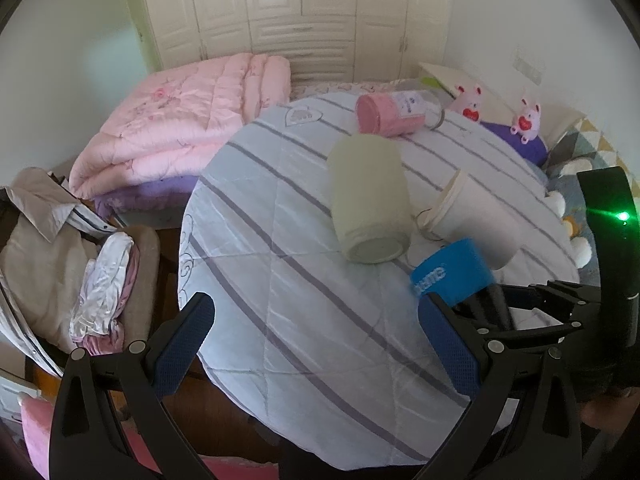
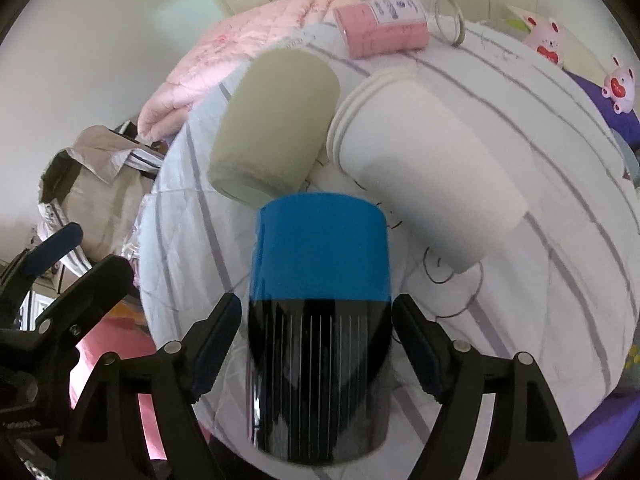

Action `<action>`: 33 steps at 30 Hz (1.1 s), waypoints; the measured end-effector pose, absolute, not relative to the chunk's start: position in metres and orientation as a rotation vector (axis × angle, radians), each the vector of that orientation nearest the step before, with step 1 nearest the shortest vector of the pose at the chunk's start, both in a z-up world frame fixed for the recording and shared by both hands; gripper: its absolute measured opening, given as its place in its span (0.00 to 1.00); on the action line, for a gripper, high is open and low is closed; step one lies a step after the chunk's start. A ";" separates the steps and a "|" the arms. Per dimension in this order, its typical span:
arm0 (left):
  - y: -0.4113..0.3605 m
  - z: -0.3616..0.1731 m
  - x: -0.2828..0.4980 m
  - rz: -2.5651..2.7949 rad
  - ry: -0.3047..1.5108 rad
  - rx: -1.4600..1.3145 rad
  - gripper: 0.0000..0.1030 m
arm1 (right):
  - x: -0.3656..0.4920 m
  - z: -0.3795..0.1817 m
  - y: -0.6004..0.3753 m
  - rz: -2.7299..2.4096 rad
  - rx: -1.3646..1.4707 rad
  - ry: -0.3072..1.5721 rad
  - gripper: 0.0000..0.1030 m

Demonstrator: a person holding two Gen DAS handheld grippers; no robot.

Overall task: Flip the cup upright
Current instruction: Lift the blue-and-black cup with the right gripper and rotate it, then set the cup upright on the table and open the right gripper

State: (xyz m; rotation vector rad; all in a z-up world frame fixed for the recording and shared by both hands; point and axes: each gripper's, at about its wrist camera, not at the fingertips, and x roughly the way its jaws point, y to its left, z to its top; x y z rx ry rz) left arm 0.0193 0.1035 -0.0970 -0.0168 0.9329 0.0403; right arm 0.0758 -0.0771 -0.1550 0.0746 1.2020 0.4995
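A cup with a blue band and a black ribbed body (image 2: 320, 304) sits between the pads of my right gripper (image 2: 318, 344), which is shut on it and holds it over the striped round table (image 2: 560, 240). It also shows in the left wrist view (image 1: 452, 272), held by the right gripper (image 1: 492, 300). A pale green cup (image 1: 370, 200) and a white paper cup (image 1: 476, 220) lie on their sides on the table, and both show in the right wrist view, the green one (image 2: 272, 128) and the white one (image 2: 428, 164). My left gripper (image 1: 316, 344) is open and empty over the table's near edge.
A pink and clear cup (image 1: 396, 112) lies on its side at the table's far edge. A folded pink quilt (image 1: 180, 120) lies on the bed behind. Clothes are piled on a chair (image 1: 80, 264) to the left. Two pink plush toys (image 1: 524, 120) sit at the right.
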 end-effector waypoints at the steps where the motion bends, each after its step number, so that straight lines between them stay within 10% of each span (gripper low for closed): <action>1: 0.103 -0.095 0.018 0.036 0.929 -0.024 1.00 | 0.073 -0.151 -0.080 0.503 0.074 1.195 0.77; 33: 0.019 -0.135 0.057 0.059 1.138 -0.190 1.00 | 0.032 -0.110 -0.158 0.421 -0.200 0.923 0.78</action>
